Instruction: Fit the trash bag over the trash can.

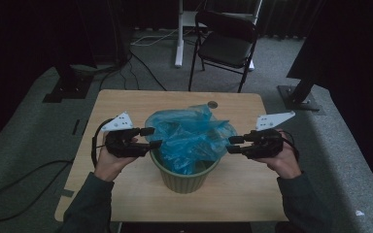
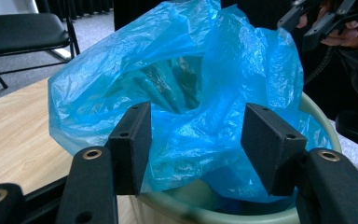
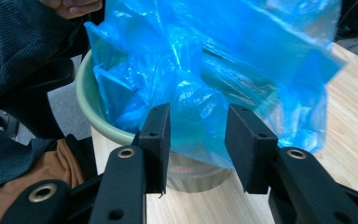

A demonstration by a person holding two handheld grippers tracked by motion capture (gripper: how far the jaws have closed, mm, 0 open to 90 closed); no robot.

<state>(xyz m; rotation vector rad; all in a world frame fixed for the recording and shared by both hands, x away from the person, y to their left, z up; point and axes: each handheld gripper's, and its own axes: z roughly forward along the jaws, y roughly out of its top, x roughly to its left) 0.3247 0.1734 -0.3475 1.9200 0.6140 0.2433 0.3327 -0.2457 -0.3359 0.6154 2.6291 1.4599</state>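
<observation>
We look down on a pale wooden worktop [image 1: 126,194] with rounded corners, set on grey carpet in a dim room, a black folding chair [image 1: 226,41] standing beyond its far edge. At the middle of the worktop, toward the near side, stands a round pale-green ribbed plastic bin [image 1: 184,178]. A crumpled translucent blue plastic bag [image 1: 189,133] sits in its mouth, billowing up above the rim and spilling over it on several sides; in the right gripper view we see the film hanging down over the outside of the bin wall.

Two dark-sleeved forearms come in from the near edge. The left hand-held gripper [image 1: 151,137], black with a grey three-cornered plate on top, is held level at the bin's left side, its jaws spread apart with nothing clamped between them. In the left gripper view the blue film fills the gap between the pads and lies close beyond them; we cannot tell whether it touches them.

The right hand-held gripper [image 1: 232,144] mirrors it at the bin's right side, jaws likewise parted and gripping nothing, its tips at the edge of the bag just above the rim.

A small round metal fitting [image 1: 212,104] sits in the worktop beyond the bag.
</observation>
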